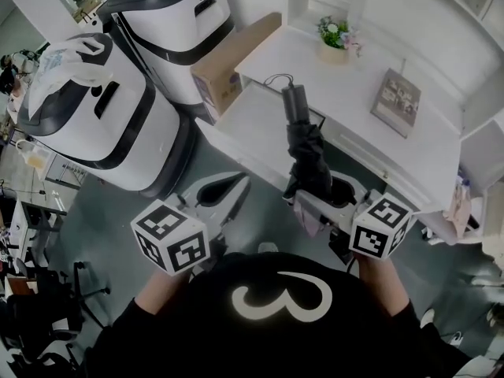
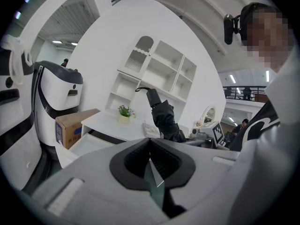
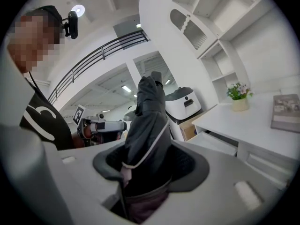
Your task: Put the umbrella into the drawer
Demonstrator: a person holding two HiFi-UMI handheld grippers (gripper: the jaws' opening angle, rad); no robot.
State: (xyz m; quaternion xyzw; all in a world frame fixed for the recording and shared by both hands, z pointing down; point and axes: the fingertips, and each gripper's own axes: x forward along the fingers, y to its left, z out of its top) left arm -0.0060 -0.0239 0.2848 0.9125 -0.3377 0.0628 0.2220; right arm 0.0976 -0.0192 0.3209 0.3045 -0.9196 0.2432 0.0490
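A folded black umbrella (image 1: 305,152) sticks out forward from my right gripper (image 1: 319,199), which is shut on its lower end; its handle end with a cord points at the white desk (image 1: 315,77). In the right gripper view the umbrella (image 3: 147,125) fills the gap between the jaws of the right gripper (image 3: 150,165). The desk's drawer (image 1: 252,124) stands pulled out and looks empty, just left of the umbrella's tip. My left gripper (image 1: 227,189) hovers in front of the drawer, shut with nothing in it. From the left gripper view the drawer (image 2: 89,142) lies ahead to the left.
Two big white-and-black machines (image 1: 94,116) (image 1: 177,22) stand left of the desk, with a cardboard box (image 1: 228,65) wedged beside the drawer. On the desktop are a flower pot (image 1: 337,38) and a book (image 1: 396,101). White shelves rise behind.
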